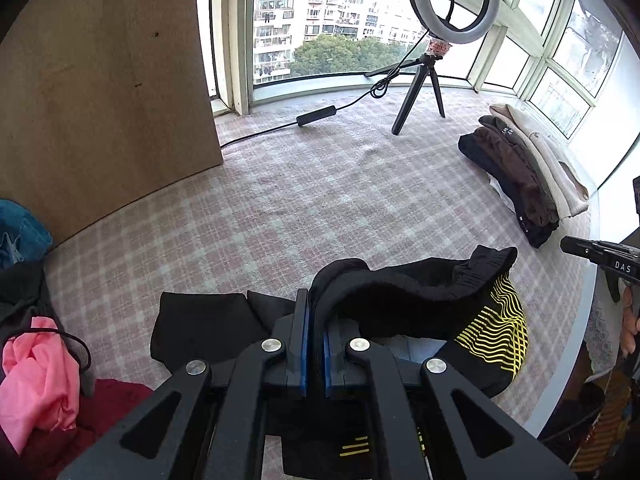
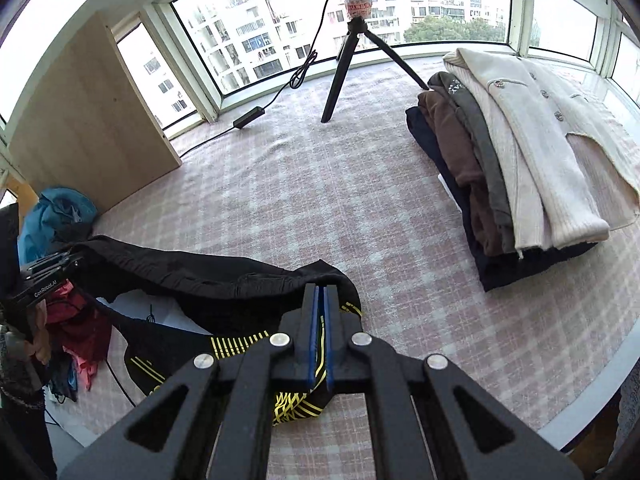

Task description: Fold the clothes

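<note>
Clamped at the bottom centre of the left wrist view, left gripper [image 1: 316, 332], blue pads narrow on a thick black fold of the black garment [image 1: 420, 292]; lifted off the checked cloth [image 1: 300, 200] there, probably to keep the edge taut for a fold; yellow wave print [image 1: 500, 320] at lower right; right gripper [image 1: 600, 254] poking in at the right edge; pile of unfolded clothes [image 1: 40, 360] at lower left; stack of folded clothes [image 1: 520, 176] at middle right, likely the finished heap.

Nipped at the bottom centre of the right wrist view, right gripper [image 2: 321, 316], pads almost together on the garment's yellow-striped edge [image 2: 240, 344]; black cloth stretched from there to the left gripper [image 2: 48, 268] at middle left, evidently spread between both; fold stage not settled; ring light tripod [image 2: 352, 60] at upper centre.
</note>
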`<state>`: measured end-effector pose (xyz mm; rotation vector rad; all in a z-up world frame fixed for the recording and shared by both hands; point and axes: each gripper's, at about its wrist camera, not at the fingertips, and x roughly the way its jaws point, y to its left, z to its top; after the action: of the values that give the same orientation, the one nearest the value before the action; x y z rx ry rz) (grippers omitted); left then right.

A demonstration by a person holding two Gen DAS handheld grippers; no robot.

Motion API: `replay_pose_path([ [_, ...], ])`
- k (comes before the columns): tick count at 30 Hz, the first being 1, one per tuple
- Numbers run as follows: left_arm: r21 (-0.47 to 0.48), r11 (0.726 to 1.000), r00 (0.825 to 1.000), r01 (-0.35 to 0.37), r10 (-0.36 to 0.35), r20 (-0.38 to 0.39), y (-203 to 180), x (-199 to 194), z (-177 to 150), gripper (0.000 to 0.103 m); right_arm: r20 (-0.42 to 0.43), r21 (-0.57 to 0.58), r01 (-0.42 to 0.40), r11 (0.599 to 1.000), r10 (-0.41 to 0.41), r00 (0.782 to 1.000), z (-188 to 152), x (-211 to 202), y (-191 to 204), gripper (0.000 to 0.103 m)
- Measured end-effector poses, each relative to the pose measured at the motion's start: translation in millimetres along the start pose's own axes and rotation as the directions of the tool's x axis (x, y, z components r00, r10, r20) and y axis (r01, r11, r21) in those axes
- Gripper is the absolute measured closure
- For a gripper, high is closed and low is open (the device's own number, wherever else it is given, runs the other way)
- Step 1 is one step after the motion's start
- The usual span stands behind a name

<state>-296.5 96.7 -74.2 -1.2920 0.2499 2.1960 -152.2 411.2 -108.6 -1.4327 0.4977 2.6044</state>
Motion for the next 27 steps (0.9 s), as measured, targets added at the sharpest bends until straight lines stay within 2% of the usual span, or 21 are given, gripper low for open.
replay_pose_path([
  [2, -0.001, 1.000, 1.000, -0.013, 0.013, 0.004, 3, -4, 0, 0.099, 0.021, 0.004, 0.005, 1.000, -0.005, 1.000, 2, -16, -4, 0.100],
  [5, -0.004, 1.000, 1.000, -0.015, 0.015, -0.018, 4, 2, -1, 0.099, -0.099, -0.013, -0.002, 1.000, 0.001, 0.995, -4, 5, -1, 0.097],
  [8, 0.004, 1.000, 0.999, -0.019, 0.019, -0.041, 0, 12, -2, 0.099, -0.200, 0.019, -0.036, 0.999, 0.039, 0.979, -18, 43, 13, 0.079],
  [9, 0.006, 1.000, 0.999, -0.014, 0.014, -0.049, -1, 15, -2, 0.099, -0.236, 0.041, -0.050, 0.998, 0.058, 0.970, -21, 60, 17, 0.067],
  [10, 0.008, 1.000, 0.998, -0.014, 0.014, -0.055, -3, 18, -2, 0.099, -0.267, 0.058, -0.052, 0.997, 0.066, 0.962, -23, 75, 21, 0.064],
  [14, 0.009, 1.000, 0.998, -0.014, 0.015, -0.064, -6, 23, 0, 0.099, -0.332, 0.029, 0.006, 1.000, 0.004, 0.943, -23, 121, 40, 0.063],
  [17, 0.004, 1.000, 0.998, -0.019, 0.019, -0.065, -3, 25, 3, 0.099, -0.340, -0.039, 0.029, 0.999, -0.040, 0.940, -28, 129, 45, 0.060],
  [18, 0.000, 1.000, 0.998, -0.016, 0.016, -0.065, -1, 25, 3, 0.099, -0.342, -0.062, 0.036, 0.997, -0.055, 0.938, -30, 132, 47, 0.061],
  [20, -0.014, 1.000, 0.998, -0.006, 0.006, -0.062, 3, 25, 3, 0.099, -0.344, -0.107, 0.050, 0.993, -0.084, 0.935, -33, 137, 51, 0.102],
  [21, -0.025, 1.000, 0.998, -0.001, 0.000, -0.056, 6, 23, 3, 0.099, -0.344, -0.107, 0.035, 0.994, -0.070, 0.936, -35, 136, 50, 0.102],
  [22, -0.039, 0.999, 0.999, 0.008, -0.010, -0.048, 9, 20, 3, 0.099, -0.337, -0.070, -0.012, 0.997, -0.012, 0.941, -35, 128, 43, 0.102],
  [24, -0.067, 0.997, 0.999, 0.027, -0.029, -0.031, 15, 12, 2, 0.099, -0.287, -0.031, -0.063, 0.998, 0.051, 0.956, -33, 102, 33, 0.102],
  [27, -0.067, 0.998, 1.000, 0.018, -0.018, -0.006, 19, -2, 5, 0.099, -0.187, -0.053, -0.072, 0.996, 0.061, 0.980, -27, 57, 29, 0.102],
])
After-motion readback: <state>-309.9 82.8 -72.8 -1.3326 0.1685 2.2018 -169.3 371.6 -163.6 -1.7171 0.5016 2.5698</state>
